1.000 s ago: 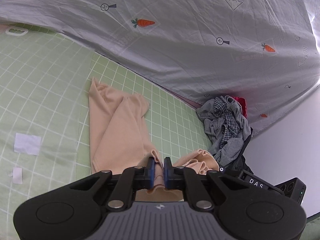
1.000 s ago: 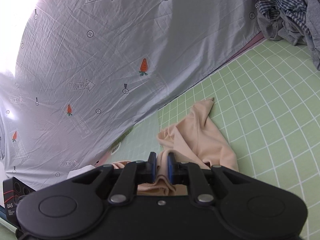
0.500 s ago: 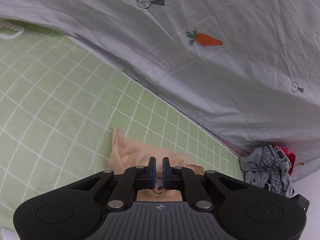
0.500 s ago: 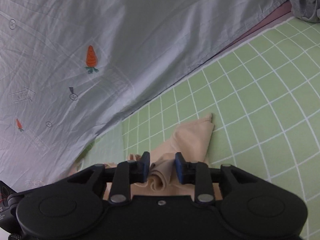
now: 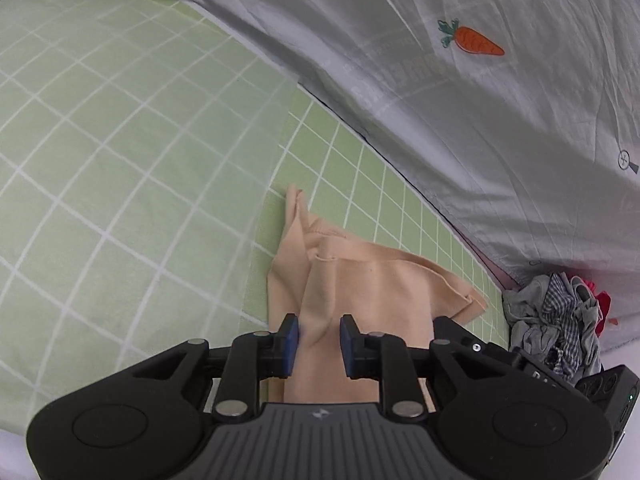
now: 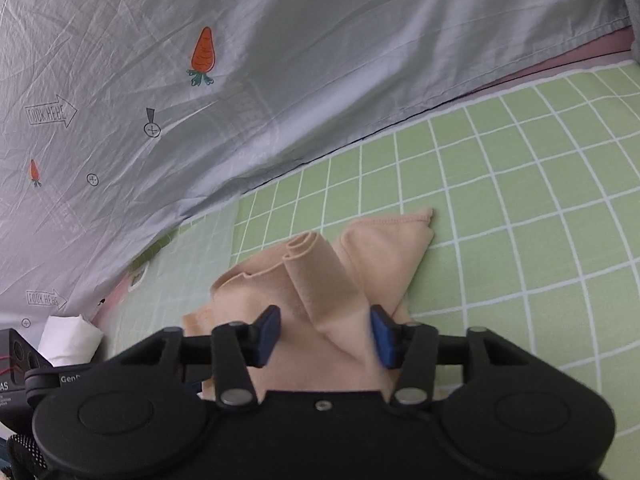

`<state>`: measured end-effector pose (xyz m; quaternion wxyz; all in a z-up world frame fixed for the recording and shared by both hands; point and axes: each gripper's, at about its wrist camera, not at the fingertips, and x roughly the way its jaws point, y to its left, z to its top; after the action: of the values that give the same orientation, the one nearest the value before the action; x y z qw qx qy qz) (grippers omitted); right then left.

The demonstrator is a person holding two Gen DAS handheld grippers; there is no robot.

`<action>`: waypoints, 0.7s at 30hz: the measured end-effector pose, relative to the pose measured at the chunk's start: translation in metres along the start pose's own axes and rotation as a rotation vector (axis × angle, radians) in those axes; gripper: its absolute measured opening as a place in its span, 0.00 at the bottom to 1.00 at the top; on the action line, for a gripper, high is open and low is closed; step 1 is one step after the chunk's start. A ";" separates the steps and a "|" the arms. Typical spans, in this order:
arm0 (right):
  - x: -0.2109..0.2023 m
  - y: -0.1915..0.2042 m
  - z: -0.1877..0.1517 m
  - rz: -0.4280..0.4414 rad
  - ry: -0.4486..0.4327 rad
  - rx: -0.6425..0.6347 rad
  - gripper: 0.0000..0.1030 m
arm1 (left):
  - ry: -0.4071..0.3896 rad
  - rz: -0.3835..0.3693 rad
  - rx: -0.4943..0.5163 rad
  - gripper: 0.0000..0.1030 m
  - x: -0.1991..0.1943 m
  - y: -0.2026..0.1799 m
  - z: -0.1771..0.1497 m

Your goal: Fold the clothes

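Lying on the bed: a peach garment (image 5: 360, 280) spread on the green checked sheet (image 5: 120, 160), partly doubled over, with its far corners pointing toward the grey carrot-print cover (image 5: 480, 120).
Left gripper (image 5: 319, 338): jaws parted by a moderate gap, straddling a raised ridge of the peach cloth; the pads stand just beside the fabric and do not pinch it, so it holds nothing.
Right gripper (image 6: 325, 334): jaws spread wider than the left's, with a loose fold of the garment (image 6: 320, 280) rising between them; nothing is clamped.
Direction: the cloth lies directly ahead of and under both grippers, running forward from the fingertips toward the cover.
Long axis: in the left wrist view it runs from the jaws out to a narrow point at the far left, with a second corner off to the right near the heap of grey and checked clothes (image 5: 556, 320).
Nearer hand: both sit equally on the near edge, side by side.
Judgement: a fold looks just laid down; the next grip probably needs the near edge or a side corner.
Loose roll: a curled strip (image 6: 308, 244) lies on top and could spoil a flat crease.
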<state>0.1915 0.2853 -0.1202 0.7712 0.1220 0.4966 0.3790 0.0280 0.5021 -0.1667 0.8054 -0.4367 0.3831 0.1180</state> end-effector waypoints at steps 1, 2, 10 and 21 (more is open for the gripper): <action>0.001 0.000 0.002 -0.004 -0.002 0.007 0.24 | -0.011 -0.015 0.030 0.02 -0.002 -0.006 0.000; -0.006 -0.002 0.006 0.047 -0.039 0.037 0.19 | -0.040 -0.046 0.042 0.02 -0.008 -0.011 0.001; -0.004 -0.007 0.033 -0.005 -0.157 0.029 0.15 | -0.197 0.075 0.076 0.03 -0.003 -0.034 0.029; 0.025 -0.007 0.035 -0.100 -0.057 -0.033 0.66 | -0.118 0.087 0.016 0.48 0.017 -0.013 0.030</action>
<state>0.2302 0.3046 -0.1238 0.8050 0.0950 0.4734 0.3448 0.0623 0.5158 -0.1612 0.8240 -0.4057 0.3544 0.1753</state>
